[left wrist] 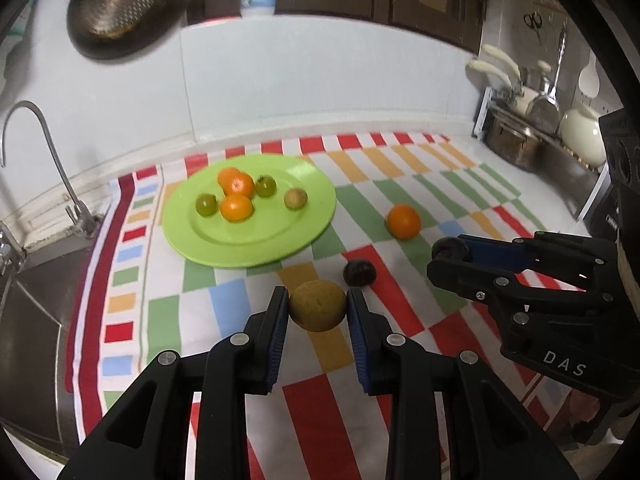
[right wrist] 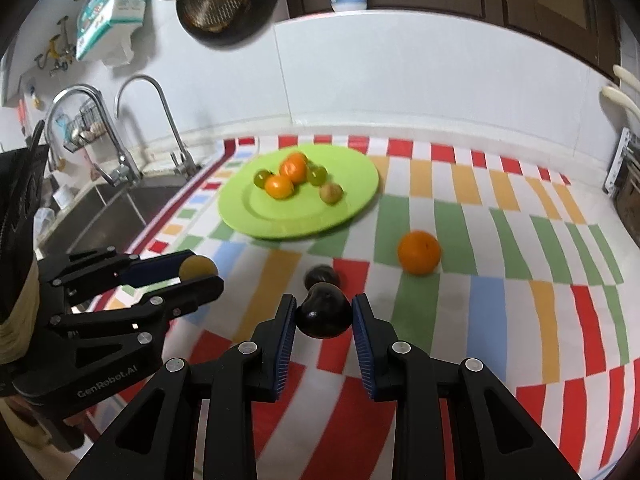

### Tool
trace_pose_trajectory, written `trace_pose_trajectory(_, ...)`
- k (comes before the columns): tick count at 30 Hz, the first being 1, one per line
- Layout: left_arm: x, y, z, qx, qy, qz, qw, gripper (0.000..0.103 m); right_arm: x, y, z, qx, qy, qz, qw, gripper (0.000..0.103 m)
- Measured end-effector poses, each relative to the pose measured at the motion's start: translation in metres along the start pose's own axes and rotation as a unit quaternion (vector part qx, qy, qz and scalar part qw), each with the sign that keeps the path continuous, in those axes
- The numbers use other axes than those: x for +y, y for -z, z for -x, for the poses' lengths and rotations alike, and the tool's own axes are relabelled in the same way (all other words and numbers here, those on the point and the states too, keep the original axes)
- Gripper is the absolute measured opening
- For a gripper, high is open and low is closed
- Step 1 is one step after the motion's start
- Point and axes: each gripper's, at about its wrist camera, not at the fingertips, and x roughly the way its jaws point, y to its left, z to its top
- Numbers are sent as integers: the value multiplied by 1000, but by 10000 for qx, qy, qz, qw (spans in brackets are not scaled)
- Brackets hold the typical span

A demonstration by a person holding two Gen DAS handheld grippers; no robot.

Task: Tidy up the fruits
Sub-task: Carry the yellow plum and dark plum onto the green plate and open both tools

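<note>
My left gripper (left wrist: 318,310) clamps a tan fruit (left wrist: 317,306); my right gripper (right wrist: 324,316) clamps a dark fruit (right wrist: 325,316); both near the green plate (left wrist: 200,236); an orange (left wrist: 403,221) lies beside it.

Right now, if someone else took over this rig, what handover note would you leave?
Left gripper: shut on the tan fruit, off the cloth.
Right gripper: shut on a dark fruit, also lifted.
Green plate: three oranges, two green fruits, one tan fruit already on it.
On the striped cloth: one orange and another dark fruit.
Left: plate both held fruits, then those two.
</note>
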Motion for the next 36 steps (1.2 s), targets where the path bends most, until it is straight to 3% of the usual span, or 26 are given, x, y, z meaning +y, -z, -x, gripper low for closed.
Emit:
trace_pose_trajectory(7, 6, -17, 20, -379, -82, 64, 9992, 29, 10, -19, 17, -375, -75, 166, 9991, 30)
trace_pose_trajectory(18, 26, -38, 25, -666, -379, 123, 9970, 29, 19, -54, 16, -738, -137, 329, 9966, 30)
trace_pose_trajectory(36, 73, -81, -21, -399, -485, 328, 9975, 29, 20, -111, -55, -375, -180, 373, 9984, 30)
